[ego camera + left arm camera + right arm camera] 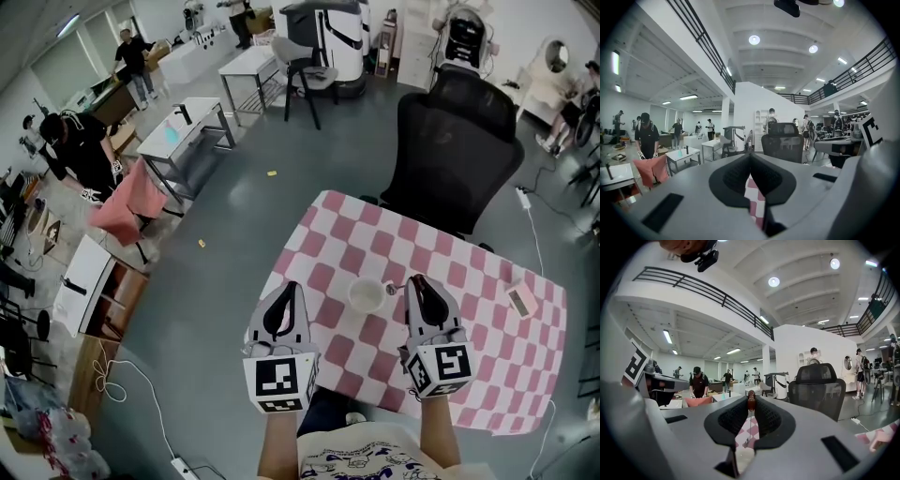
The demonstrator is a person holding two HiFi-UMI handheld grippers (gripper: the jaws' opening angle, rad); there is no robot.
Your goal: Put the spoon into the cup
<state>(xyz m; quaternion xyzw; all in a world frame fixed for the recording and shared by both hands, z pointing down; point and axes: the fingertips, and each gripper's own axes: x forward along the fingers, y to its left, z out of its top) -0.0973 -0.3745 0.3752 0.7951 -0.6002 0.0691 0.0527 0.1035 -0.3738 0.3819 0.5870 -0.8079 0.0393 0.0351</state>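
Big open workshop w/ grey floor, people at benches far off; up close a small table point(487, 309) under a pink-and-white check cloth, black office chair point(459, 159) pushed up to its far edge. White cup point(367, 295) stands upright on the cloth, near the table's near edge and closer to the left corner than the right. Small pinkish item point(521, 299) lies by the right edge, well apart from the cup; can't tell what it is.

R gripper point(415, 279) sits just right of the cup, pointing roughly level. Its jaws are clenched on the spoon point(750, 401): the reddish-brown handle end is pinched at the jaw tips and the thin shaft hangs down from there, bowl end lowest. Seen from the head view, the spoon's low end is beside the cup's right rim, not inside it.

L gripper point(289, 287) is over the near edge by the left corner, just left of the cup w/o touching it. Jaws closed tip to tip, nothing btw them
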